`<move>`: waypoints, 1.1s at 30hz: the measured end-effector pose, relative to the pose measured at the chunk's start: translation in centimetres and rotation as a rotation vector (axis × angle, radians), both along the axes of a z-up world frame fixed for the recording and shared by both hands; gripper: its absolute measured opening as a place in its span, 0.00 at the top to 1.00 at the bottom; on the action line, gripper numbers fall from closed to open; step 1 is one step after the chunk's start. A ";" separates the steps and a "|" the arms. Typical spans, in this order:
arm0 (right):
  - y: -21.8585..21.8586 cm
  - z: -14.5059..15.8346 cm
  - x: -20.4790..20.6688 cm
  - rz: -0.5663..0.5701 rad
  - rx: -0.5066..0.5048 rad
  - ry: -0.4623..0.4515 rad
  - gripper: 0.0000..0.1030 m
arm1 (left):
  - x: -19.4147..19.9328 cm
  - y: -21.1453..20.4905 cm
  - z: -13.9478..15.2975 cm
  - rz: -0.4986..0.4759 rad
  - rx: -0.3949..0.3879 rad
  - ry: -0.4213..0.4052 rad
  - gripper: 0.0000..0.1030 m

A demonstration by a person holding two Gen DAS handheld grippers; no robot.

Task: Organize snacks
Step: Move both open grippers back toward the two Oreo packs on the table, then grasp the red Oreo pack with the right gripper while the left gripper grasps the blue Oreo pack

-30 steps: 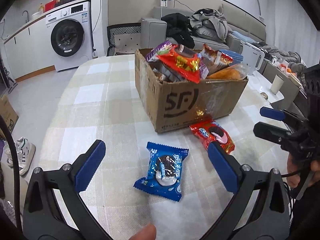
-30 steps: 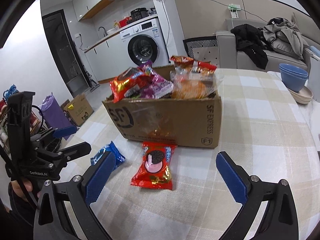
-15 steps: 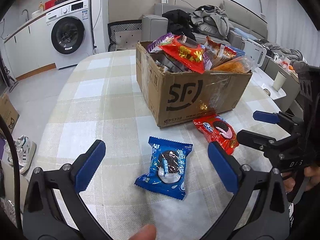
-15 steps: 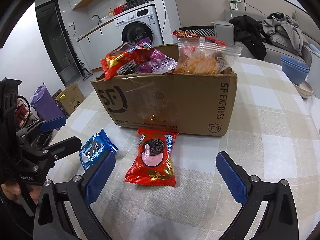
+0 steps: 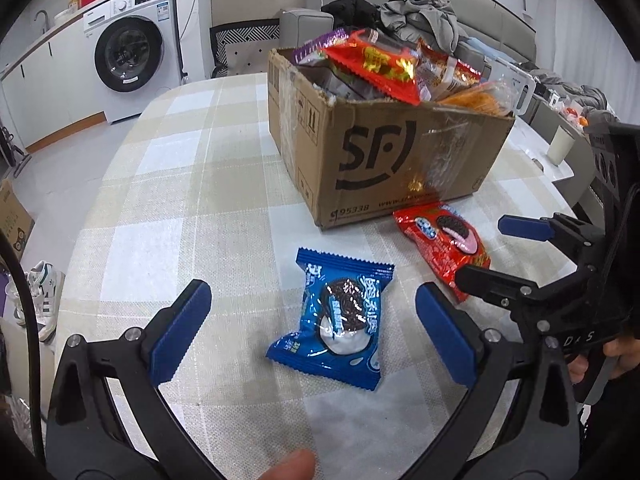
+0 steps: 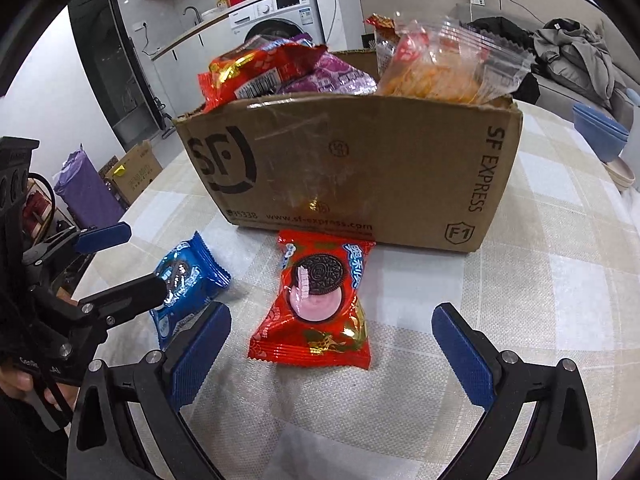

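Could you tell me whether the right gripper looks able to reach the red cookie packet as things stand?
Probably yes: the right gripper is open, the red cookie packet lies flat between its fingers' line, nothing covering it.

A white washing machine (image 5: 132, 50) stands by the wall. Clothes (image 5: 416, 16) lie in a heap on the gray sofa (image 5: 496, 32). Blue bowls (image 6: 600, 136) sit on the checked tablecloth (image 5: 192, 184).

Blue Oreo packet (image 5: 340, 318), sealed, lies flat on checked tablecloth (image 5: 192, 184), in front of box. Red Oreo packet (image 6: 318, 302), sealed, flat, its top edge just at base of cardboard SF box (image 6: 360, 168). Box upright, open, overfilled with snack bags (image 6: 288, 68) sticking above rim.
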State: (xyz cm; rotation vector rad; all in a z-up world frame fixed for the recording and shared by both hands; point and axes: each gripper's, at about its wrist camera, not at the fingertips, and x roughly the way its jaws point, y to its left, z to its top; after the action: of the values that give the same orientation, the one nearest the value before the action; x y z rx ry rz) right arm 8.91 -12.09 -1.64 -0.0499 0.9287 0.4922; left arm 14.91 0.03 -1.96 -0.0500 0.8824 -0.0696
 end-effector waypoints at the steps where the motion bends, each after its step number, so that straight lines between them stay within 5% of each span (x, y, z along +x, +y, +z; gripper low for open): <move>1: 0.1 -0.2 0.1 -0.008 -0.006 0.009 0.01 | 0.0 -0.1 -0.2 0.000 0.003 0.010 0.01; 10: 2.5 -1.6 -0.2 0.015 -0.091 -0.004 0.02 | 1.0 -0.4 -2.2 -0.043 0.014 0.095 0.03; 27: 4.7 -2.1 -0.9 0.065 -0.125 -0.046 0.36 | 2.4 -0.8 -4.8 -0.072 0.067 0.165 0.16; 33: 4.9 -1.9 -1.0 0.077 -0.119 -0.063 0.45 | 1.6 -1.1 -4.4 -0.106 0.067 0.157 0.30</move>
State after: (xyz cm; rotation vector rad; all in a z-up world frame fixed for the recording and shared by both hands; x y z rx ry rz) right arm 7.93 -7.15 -3.55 -0.2083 0.8960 0.5033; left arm 16.49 -1.11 -6.33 0.0549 1.0440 -0.1365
